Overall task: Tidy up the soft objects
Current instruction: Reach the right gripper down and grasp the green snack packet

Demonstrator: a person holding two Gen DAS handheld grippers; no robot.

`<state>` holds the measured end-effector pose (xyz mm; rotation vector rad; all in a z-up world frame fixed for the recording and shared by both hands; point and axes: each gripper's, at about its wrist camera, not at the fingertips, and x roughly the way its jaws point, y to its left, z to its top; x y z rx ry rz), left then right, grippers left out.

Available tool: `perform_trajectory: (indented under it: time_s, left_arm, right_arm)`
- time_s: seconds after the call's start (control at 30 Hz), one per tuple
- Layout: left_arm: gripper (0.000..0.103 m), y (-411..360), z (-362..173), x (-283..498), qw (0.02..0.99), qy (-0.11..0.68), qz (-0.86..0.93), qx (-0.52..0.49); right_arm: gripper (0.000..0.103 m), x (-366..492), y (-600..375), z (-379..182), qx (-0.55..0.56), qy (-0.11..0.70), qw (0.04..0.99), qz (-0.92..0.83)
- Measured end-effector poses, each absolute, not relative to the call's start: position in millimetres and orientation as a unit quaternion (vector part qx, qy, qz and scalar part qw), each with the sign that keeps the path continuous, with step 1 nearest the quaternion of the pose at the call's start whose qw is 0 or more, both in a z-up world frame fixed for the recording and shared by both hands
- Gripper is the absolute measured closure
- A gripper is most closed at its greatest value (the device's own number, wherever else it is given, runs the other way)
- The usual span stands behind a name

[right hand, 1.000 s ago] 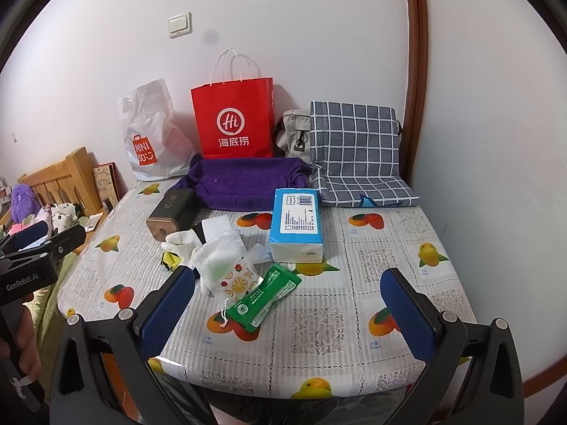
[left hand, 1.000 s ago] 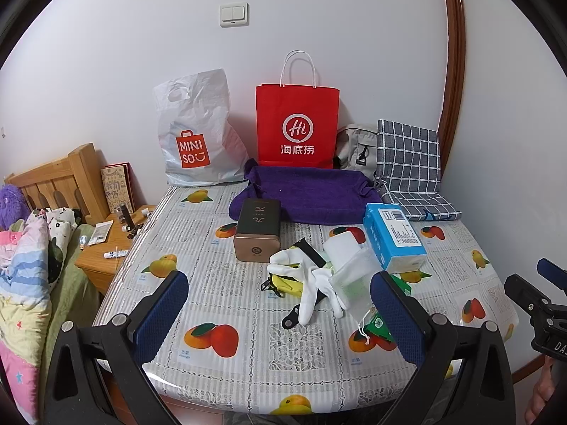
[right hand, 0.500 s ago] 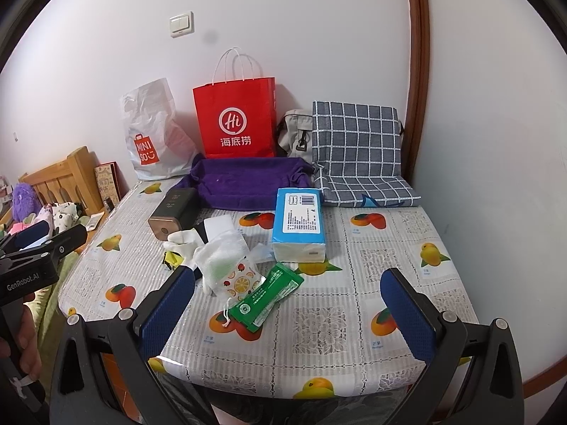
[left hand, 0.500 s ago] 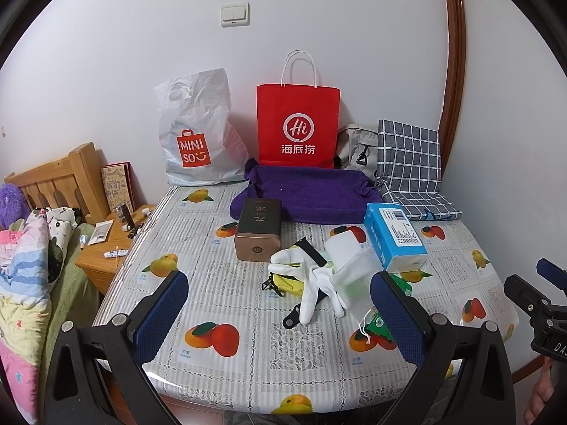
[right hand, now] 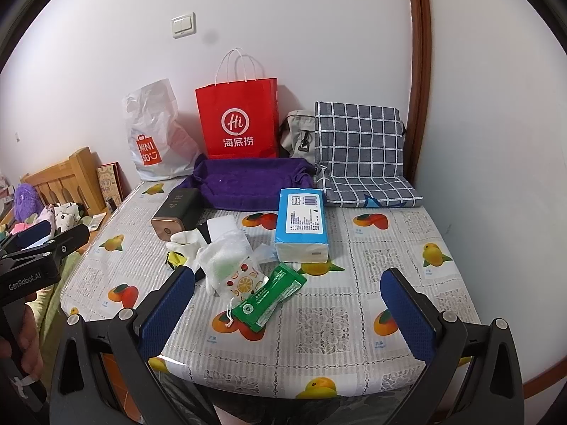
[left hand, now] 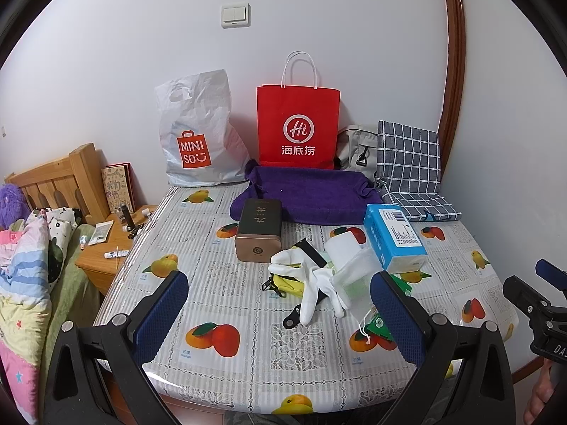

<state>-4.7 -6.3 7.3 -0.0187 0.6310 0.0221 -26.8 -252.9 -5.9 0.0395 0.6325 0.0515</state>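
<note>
A: Entry. Both tools are held back from the near edge of the worktop (left hand: 248, 382), nothing grasped. The left gripper (left hand: 280, 313) is spread wide and empty; the right gripper (right hand: 288, 310) is likewise spread wide and empty.

B: Where is the soft pile logged, taking the blue tissue pack (right hand: 301, 225) as landmark?

A: The white gloves (left hand: 312, 283) lie just left of the pack and nearer the edge, tangled over a yellow pouch (left hand: 285, 283) and a black strap (left hand: 294, 317). A white mesh bag (right hand: 221, 260) is touching them on the pack's side, and a green sachet (right hand: 271, 297) sits in front of the pack. The purple cloth tray (left hand: 308, 191) is behind the pack, against the red paper bag (left hand: 297, 125).

B: The relation the next move depends on?

A: The gloves are judged the likely first pick. They lie ahead of the left gripper and slightly right of its centre line, fingers trailing towards the near edge (long axis roughly along the approach). The left tool is judged nearer; the right tool faces the sachet instead.

B: Noted. Risk: strap lifted along with the gloves.
</note>
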Motion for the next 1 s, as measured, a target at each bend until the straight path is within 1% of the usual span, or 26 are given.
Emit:
perform_trajectory:
  time_s: [0.27, 0.43, 0.6, 0.8, 0.87, 1.0]
  left_arm:
    - [0.000, -4, 7, -3, 0.949, 0.314, 0.008, -0.010]
    - [0.000, 0, -4, 9, 0.947, 0.321, 0.002, -0.006]
    - [0.000, 3, -28, 26, 0.937, 0.349, -0.008, -0.009]
    - [0.000, 6, -62, 44, 0.927, 0.376, -0.009, -0.003]
    - [0.000, 7, -72, 49, 0.924, 0.382, -0.008, -0.006]
    - [0.001, 9, -92, 64, 0.916, 0.402, -0.001, -0.006]
  right_arm:
    - [0.000, -25, -254, -8, 0.024, 0.314, 0.949, 0.028]
    - [0.000, -18, -256, -16, 0.029, 0.319, 0.947, 0.031]
    - [0.000, -3, -259, -37, 0.036, 0.342, 0.938, 0.034]
    - [0.000, 24, -265, -78, 0.059, 0.382, 0.922, 0.039]
    - [0.001, 33, -265, -92, 0.067, 0.398, 0.914, 0.045]
    - [0.010, 53, -260, -122, 0.069, 0.428, 0.899, 0.055]
